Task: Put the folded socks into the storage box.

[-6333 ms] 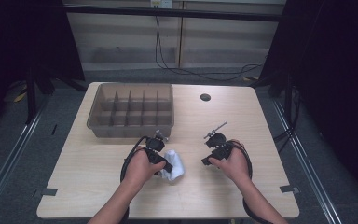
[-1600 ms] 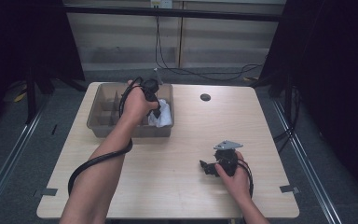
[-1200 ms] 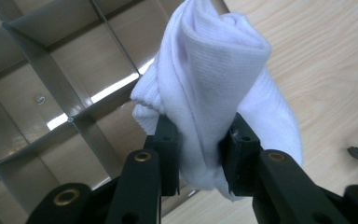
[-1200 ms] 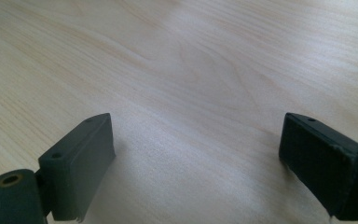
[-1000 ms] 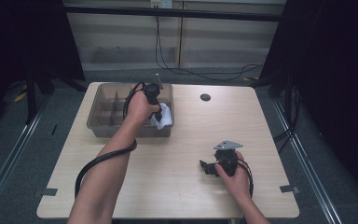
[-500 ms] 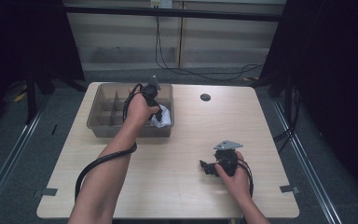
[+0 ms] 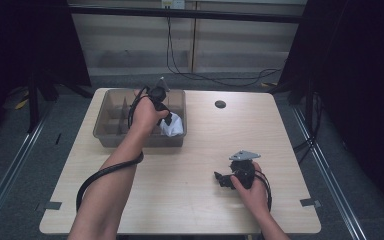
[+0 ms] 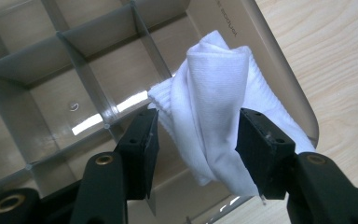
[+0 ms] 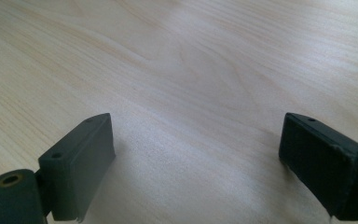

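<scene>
A rolled white cloth stands in the right end of the brown divided tray, leaning toward its rim. In the high view the cloth shows white at the tray's near right corner. My left gripper straddles it from above. Its jaws have just been opening: the right pad still touches the cloth, while a thin gap shows at the left pad. My left gripper sits over the tray, held by a hand. My right gripper rests low at the table's front right, its jaws open over bare wood.
The tray's dividers form several compartments to the left of the cloth. A small black round disc lies at the back of the table. The left gripper's cable loops along the forearm.
The left hand carried the cloth from the table's middle into the tray's right end and sank slightly there. The right gripper moved to the front right and has kept still since.
</scene>
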`<action>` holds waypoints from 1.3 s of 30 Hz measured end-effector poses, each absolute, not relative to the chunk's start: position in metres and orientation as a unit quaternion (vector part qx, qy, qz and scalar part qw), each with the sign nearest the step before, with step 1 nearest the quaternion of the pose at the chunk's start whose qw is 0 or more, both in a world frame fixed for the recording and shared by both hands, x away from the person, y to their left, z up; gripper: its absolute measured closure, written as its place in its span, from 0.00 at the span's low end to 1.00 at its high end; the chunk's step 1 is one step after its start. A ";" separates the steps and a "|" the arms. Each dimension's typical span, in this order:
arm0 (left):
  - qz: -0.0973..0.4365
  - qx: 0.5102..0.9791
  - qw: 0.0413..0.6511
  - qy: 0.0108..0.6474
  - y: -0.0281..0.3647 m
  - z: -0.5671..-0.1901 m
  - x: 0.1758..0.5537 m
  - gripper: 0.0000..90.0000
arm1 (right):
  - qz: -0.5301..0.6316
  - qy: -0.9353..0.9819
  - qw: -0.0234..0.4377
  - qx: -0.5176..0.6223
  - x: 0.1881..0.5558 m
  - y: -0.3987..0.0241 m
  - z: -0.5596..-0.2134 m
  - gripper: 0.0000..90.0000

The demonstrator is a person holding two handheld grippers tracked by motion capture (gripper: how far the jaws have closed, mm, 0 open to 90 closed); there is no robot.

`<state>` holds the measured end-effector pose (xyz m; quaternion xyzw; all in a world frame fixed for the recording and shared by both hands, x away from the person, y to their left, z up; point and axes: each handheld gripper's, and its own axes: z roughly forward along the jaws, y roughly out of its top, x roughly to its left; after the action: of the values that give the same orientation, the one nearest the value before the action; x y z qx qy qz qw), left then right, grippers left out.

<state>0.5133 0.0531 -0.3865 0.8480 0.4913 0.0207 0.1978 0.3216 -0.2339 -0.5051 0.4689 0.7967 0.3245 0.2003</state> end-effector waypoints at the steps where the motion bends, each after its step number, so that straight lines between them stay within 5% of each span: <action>1: 0.021 0.848 0.198 0.491 0.053 -0.386 0.513 0.54 | 0.324 0.796 0.200 0.470 0.321 -0.234 -0.505 0.11; 9: 0.026 0.851 0.196 0.486 0.047 -0.379 0.510 0.66 | 0.325 0.797 0.200 0.468 0.322 -0.234 -0.505 0.11; 10: 0.014 0.851 0.192 0.489 0.046 -0.380 0.509 0.76 | 0.325 0.797 0.200 0.468 0.322 -0.234 -0.505 0.11; 39: 0.007 0.860 0.185 0.476 0.027 -0.420 0.513 0.88 | 0.325 0.797 0.199 0.469 0.322 -0.234 -0.505 0.11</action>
<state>0.5131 0.0272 -0.4195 0.8597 0.4762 0.0071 0.1848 0.3216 -0.2339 -0.5051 0.4691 0.7966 0.3250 0.1993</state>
